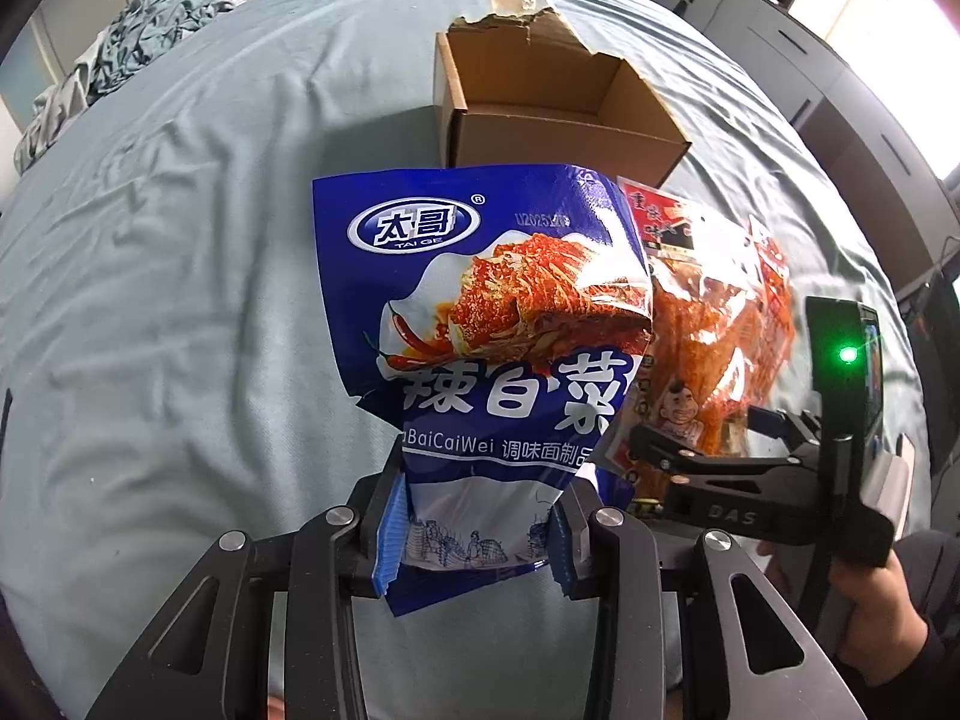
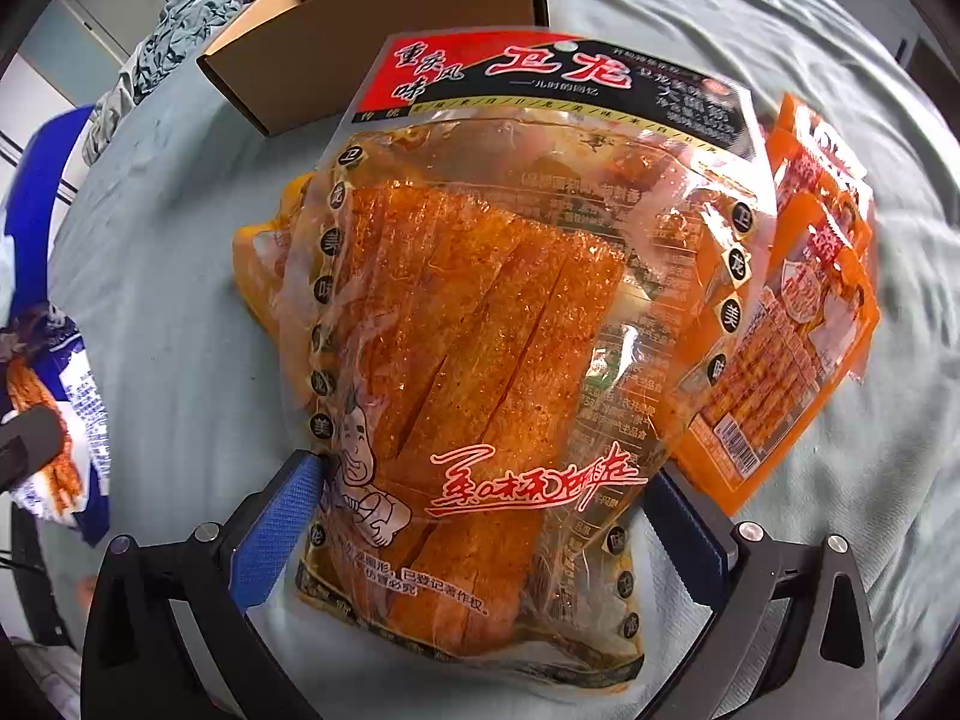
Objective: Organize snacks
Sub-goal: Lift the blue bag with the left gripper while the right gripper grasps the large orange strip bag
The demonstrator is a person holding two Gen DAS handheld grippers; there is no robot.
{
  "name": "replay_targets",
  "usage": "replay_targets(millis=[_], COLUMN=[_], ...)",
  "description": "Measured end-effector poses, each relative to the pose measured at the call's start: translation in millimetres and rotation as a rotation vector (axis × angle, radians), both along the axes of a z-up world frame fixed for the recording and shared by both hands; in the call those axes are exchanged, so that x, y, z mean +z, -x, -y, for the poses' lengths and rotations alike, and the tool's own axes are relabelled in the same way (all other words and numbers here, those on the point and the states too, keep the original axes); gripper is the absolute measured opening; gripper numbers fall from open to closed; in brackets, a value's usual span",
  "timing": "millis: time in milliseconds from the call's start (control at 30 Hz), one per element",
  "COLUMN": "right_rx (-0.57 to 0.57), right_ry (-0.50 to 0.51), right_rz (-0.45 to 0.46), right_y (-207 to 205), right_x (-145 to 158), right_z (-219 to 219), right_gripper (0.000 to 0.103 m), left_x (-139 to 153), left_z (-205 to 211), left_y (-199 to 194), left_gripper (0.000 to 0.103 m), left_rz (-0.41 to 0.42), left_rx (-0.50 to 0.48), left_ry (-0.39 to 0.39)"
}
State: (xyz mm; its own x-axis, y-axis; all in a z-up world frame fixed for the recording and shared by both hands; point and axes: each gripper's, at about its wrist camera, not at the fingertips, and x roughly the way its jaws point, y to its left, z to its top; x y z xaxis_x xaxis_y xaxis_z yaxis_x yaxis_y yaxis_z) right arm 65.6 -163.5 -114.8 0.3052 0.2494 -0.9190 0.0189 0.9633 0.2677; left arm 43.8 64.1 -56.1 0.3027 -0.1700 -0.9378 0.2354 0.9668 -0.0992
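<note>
My left gripper [image 1: 480, 492] is shut on the lower end of a blue snack bag [image 1: 480, 300], holding it up above the pale blue bed sheet [image 1: 180, 300]. An open cardboard box [image 1: 558, 144] stands beyond it. A large clear pack of orange spicy strips [image 2: 480, 330] lies flat on the sheet. My right gripper [image 2: 486, 474] is open, with its blue pads on either side of the pack's lower half. Smaller orange packs [image 2: 804, 312] lie partly under its right side, and a yellow pack [image 2: 264, 264] shows at its left. The box [image 2: 390, 18] sits behind.
Crumpled bedding [image 1: 138, 30] is heaped at the far left of the bed. Grey cabinets [image 1: 840, 90] line the right side by a bright window. A person's hand [image 1: 882, 618] grips the right gripper's handle. The blue bag [image 2: 42, 240] hangs at the right wrist view's left edge.
</note>
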Motion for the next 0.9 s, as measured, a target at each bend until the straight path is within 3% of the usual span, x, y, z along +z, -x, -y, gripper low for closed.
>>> replay_targets(millis=[167,767,800,867,900], right_rx=[-0.046,0.072,0.075,0.096,0.108], right_ry=[0.015,0.06,0.059,0.055,0.056], right_rz=[-0.002,0.022,0.028,0.049,0.06], right_y=[0,-19,-19,-18,-16], right_x=[0,-31,-31,-26,-23], right_z=[7,-40,-41,-41,-40], right_gripper=[0.103,0.103,0.101,0.088,0.075], left_x=[1,-1,-3,-5,-5], left_z=[-1,4,4,3,3], left_y=[-1,-2,-2,-3,-3], left_gripper=[0.037,0.038,0.038,0.038,0.038], left_rz=[0.014,0.013,0.01,0.007,0.007], left_rx=[0.01,-0.009,-0.009,-0.003,-0.001], left_ry=[-0.016,-0.034,-0.037,-0.046,-0.052])
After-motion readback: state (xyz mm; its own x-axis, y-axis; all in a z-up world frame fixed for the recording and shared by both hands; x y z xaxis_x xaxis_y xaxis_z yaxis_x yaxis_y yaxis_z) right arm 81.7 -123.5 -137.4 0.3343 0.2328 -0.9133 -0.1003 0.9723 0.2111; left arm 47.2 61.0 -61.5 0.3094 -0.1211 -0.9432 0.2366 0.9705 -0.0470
